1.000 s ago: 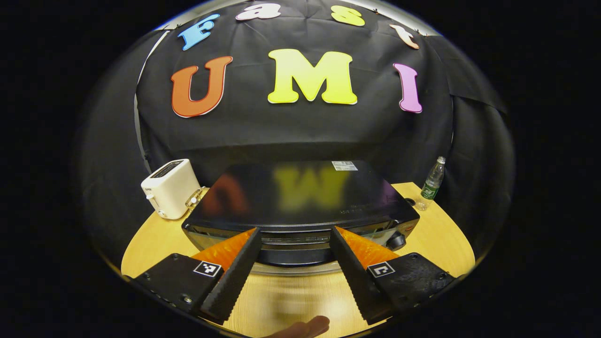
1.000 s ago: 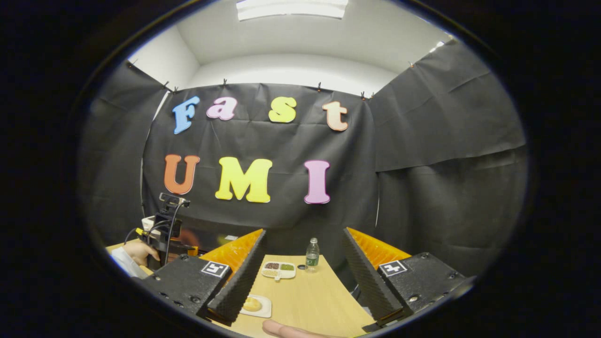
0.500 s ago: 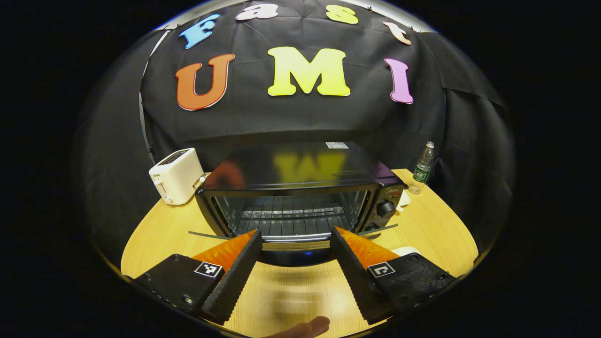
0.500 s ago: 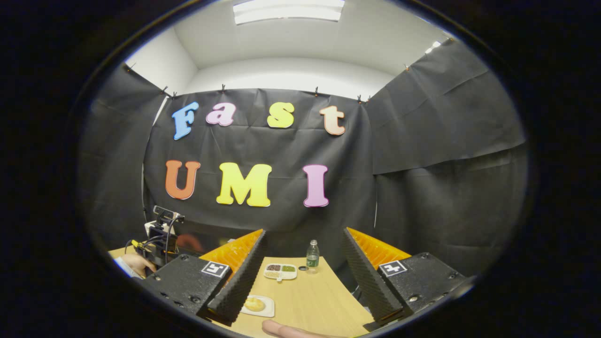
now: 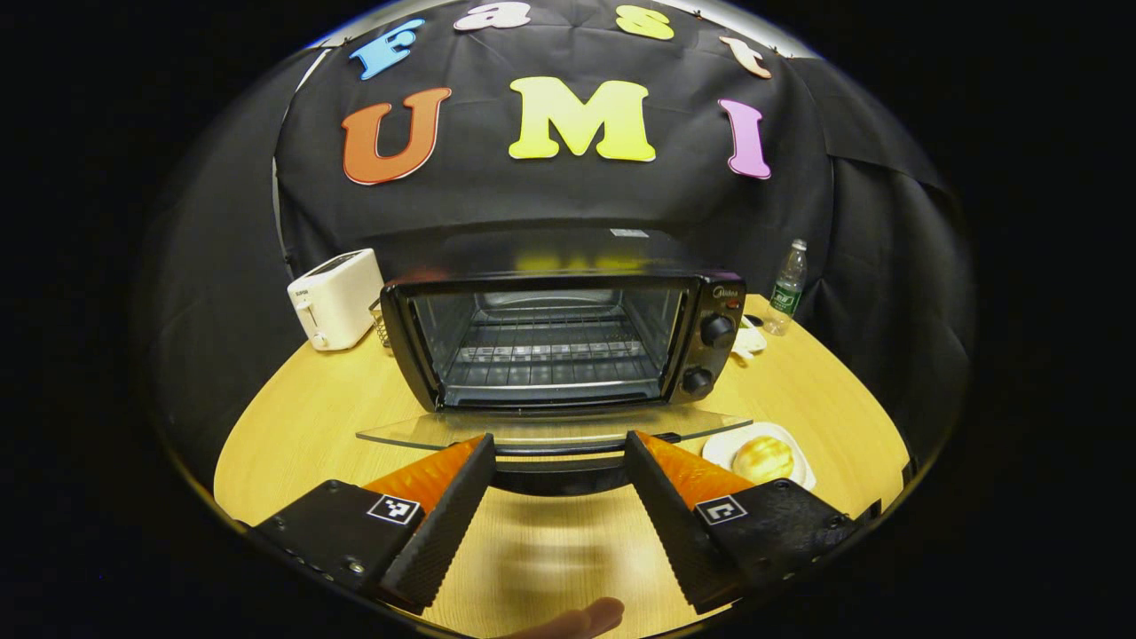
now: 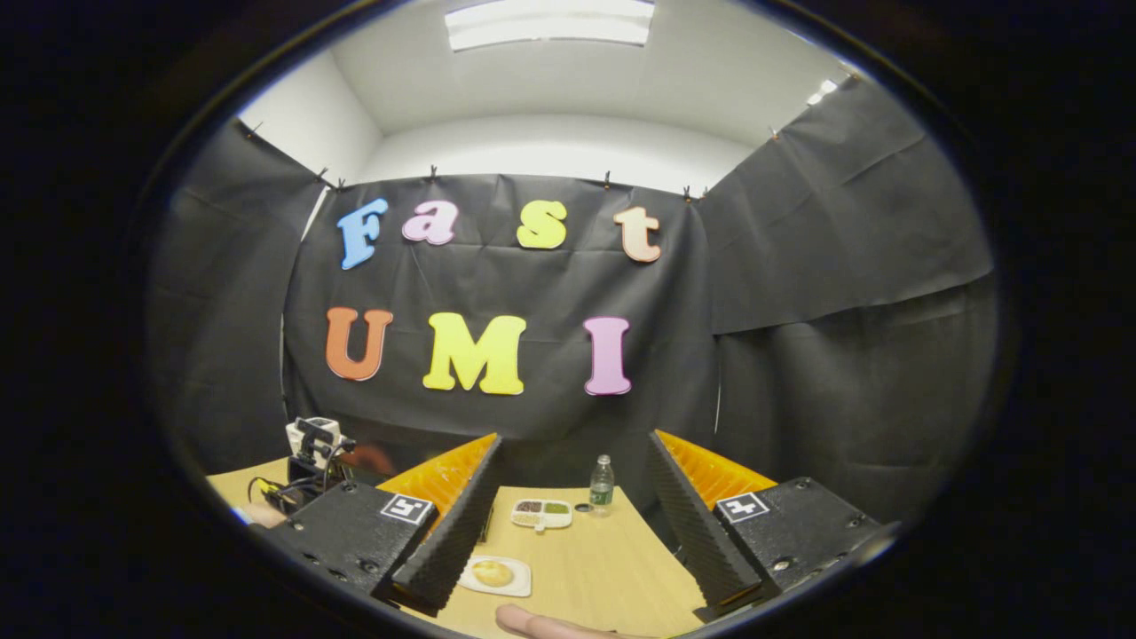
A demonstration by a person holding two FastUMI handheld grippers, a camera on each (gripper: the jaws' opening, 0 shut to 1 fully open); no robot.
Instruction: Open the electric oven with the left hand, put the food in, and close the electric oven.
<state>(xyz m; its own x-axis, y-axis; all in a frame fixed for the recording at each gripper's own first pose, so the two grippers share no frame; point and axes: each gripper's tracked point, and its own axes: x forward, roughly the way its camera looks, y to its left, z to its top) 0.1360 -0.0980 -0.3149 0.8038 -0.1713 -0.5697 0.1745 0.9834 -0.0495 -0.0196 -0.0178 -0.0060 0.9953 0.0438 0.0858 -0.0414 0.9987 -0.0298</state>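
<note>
The left gripper view sits low over the counter, looking straight into the open electric oven from close range. The right gripper view rides off to one side, tilted up at the booth wall and ceiling light, farther back. Both views catch the bun on its plate and the water bottle.

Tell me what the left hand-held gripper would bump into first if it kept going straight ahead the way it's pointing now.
Probably the oven door handle, which sits between the open fingers of the left hand-held gripper. Just past it is the lowered glass door, then the electric oven cavity. Depth is hard to judge here.
</note>
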